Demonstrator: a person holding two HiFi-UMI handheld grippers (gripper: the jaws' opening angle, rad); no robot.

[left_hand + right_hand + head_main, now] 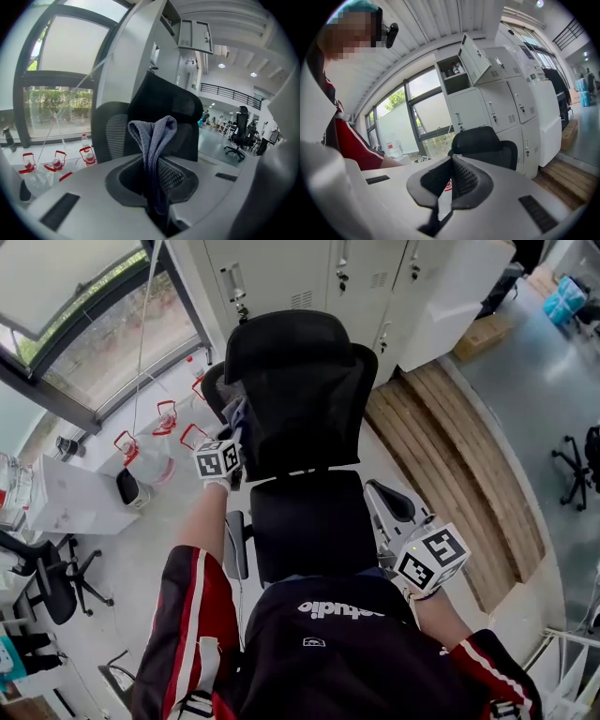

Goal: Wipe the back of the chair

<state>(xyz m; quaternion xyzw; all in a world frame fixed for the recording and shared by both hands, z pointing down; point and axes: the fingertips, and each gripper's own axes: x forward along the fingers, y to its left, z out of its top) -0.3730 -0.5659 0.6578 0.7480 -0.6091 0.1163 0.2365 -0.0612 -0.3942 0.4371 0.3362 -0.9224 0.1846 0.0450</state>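
Beside the chair back [309,399], left tongs [157,180] tight on grey cloth [152,140]; right tongs [451,178] together, empty.

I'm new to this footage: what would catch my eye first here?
A black mesh office chair fills the middle of the head view. The left tongs pinch a grey cloth at the left edge of the backrest, while the right tongs hang shut and empty near an armrest.
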